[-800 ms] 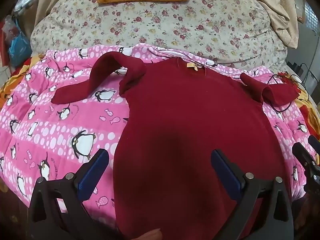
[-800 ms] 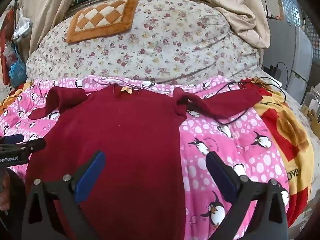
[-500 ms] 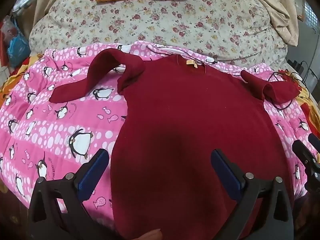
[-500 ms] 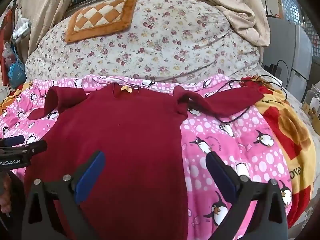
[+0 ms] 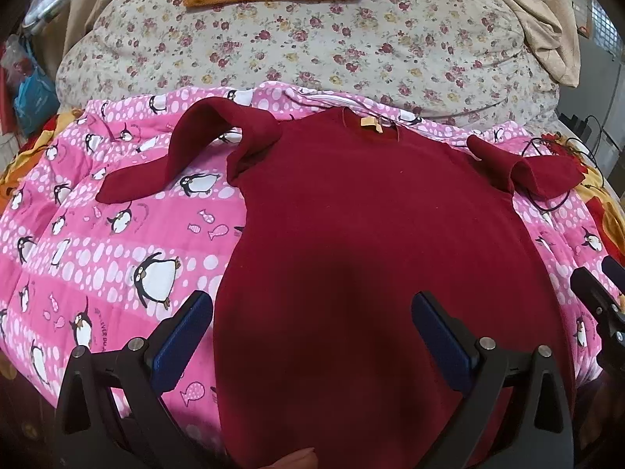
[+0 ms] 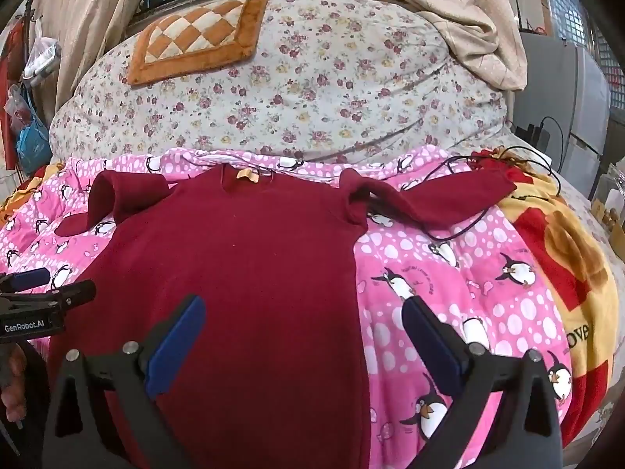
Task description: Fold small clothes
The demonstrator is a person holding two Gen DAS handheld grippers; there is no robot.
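Sweater: dark red sweater (image 5: 363,234) lying flat on the pink penguin blanket (image 5: 117,242) on the bed, neck label (image 5: 371,124) at the far end, hem closest to the cameras.
Sleeves: left sleeve (image 5: 183,156) is bent over and humped up on the blanket; right sleeve (image 6: 441,199) stretches out sideways across a black cable (image 6: 457,230).
Left hand-held gripper (image 5: 312,320): fingers spread wide, hanging over the sweater's lower left edge, nothing pinched.
Right hand-held gripper (image 6: 304,328): also spread wide, straddling the sweater's right side edge, nothing between the pads.
Background: floral quilt (image 6: 312,90) heaped behind, with a checkered orange cushion (image 6: 195,39) on top, plus a yellow-and-red blanket (image 6: 566,258) off to the right.
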